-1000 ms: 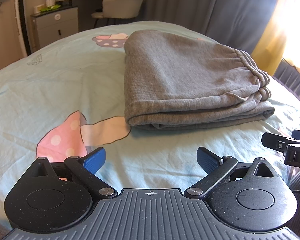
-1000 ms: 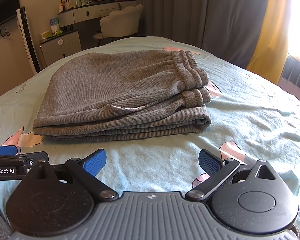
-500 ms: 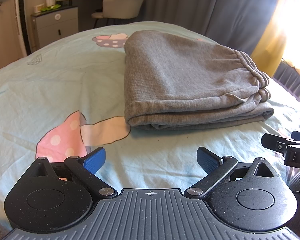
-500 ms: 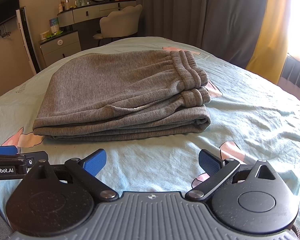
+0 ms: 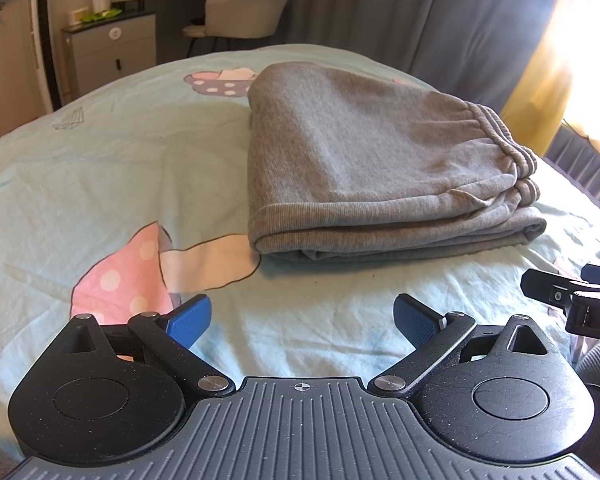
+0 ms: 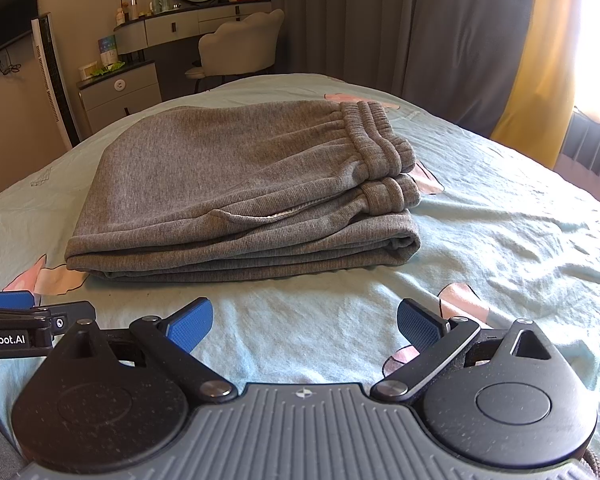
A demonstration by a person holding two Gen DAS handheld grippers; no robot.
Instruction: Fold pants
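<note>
Grey pants (image 5: 364,168) (image 6: 236,184) lie folded in a thick stack on the light blue bed sheet (image 5: 100,184), with the ribbed waistband at the right end. My left gripper (image 5: 302,318) hovers open over the sheet, short of the stack's near left corner, holding nothing. My right gripper (image 6: 304,324) is open too, in front of the stack's near edge and apart from it. Each gripper shows at the edge of the other's view: the right one (image 5: 572,300) and the left one (image 6: 20,320).
The sheet (image 6: 500,240) carries pink mushroom prints (image 5: 140,268). Beyond the bed stand a white chair (image 6: 240,48), a dressing table with drawers (image 6: 120,92), a round mirror and grey curtains (image 6: 380,20). A yellow curtain (image 6: 540,60) and a bright window are at the right.
</note>
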